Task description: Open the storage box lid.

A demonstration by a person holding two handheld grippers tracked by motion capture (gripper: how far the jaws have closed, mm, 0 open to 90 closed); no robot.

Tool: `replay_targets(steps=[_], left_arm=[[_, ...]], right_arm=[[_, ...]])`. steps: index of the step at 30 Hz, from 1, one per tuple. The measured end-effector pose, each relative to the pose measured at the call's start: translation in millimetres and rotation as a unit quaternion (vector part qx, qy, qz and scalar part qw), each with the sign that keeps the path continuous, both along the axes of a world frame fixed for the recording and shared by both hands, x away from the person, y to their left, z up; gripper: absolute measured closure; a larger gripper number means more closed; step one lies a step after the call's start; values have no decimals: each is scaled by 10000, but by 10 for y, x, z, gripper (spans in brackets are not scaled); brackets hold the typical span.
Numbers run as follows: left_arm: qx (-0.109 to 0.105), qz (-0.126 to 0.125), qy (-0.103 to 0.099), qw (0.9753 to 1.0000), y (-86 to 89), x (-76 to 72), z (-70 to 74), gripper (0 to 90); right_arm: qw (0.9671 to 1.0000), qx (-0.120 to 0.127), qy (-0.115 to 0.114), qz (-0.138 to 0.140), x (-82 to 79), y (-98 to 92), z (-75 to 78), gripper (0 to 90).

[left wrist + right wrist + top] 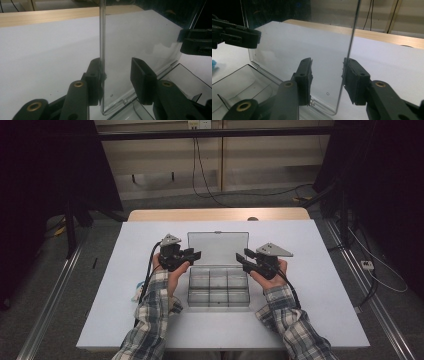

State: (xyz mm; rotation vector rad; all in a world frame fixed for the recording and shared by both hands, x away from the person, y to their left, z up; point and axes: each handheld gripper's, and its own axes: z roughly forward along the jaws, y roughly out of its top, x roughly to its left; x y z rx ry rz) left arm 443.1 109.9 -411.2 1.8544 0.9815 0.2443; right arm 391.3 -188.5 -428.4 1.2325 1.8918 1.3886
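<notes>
A clear plastic compartment box [218, 290] lies mid-table with its lid [218, 247] standing upright. My left gripper [194, 254] is at the lid's left side edge and my right gripper [241, 258] at its right side edge. In the left gripper view, my left gripper [117, 82] is open astride the lid's edge [102, 50], which rests against the left finger [95, 80]. Seen from the right gripper view, my right gripper [328, 80] is open too, and the lid's edge [350, 50] runs just inside the right finger [355, 82]. Neither gripper clamps the lid.
The box sits on a white table [300, 270] with a wooden strip [215, 214] along the far side. A small blue and white object [137, 292] lies left of the box beside the left sleeve. Dark stands and cables surround the table.
</notes>
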Motion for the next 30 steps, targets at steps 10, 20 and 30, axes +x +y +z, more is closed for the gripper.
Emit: replay_targets(steps=[10,20,30], left_arm=[[-25,69,64,10000,-25,71,-44,609],[4,120,146,9998,-67,130,-72,569],[-10,144,198,9997,-94,172,-120,520]], right_arm=[[9999,-62,105,-49,79,13,-32,587],[9997,-83,227,-92,144,22,-60,577],[9994,-60,323,-96,188,34,-93,536]])
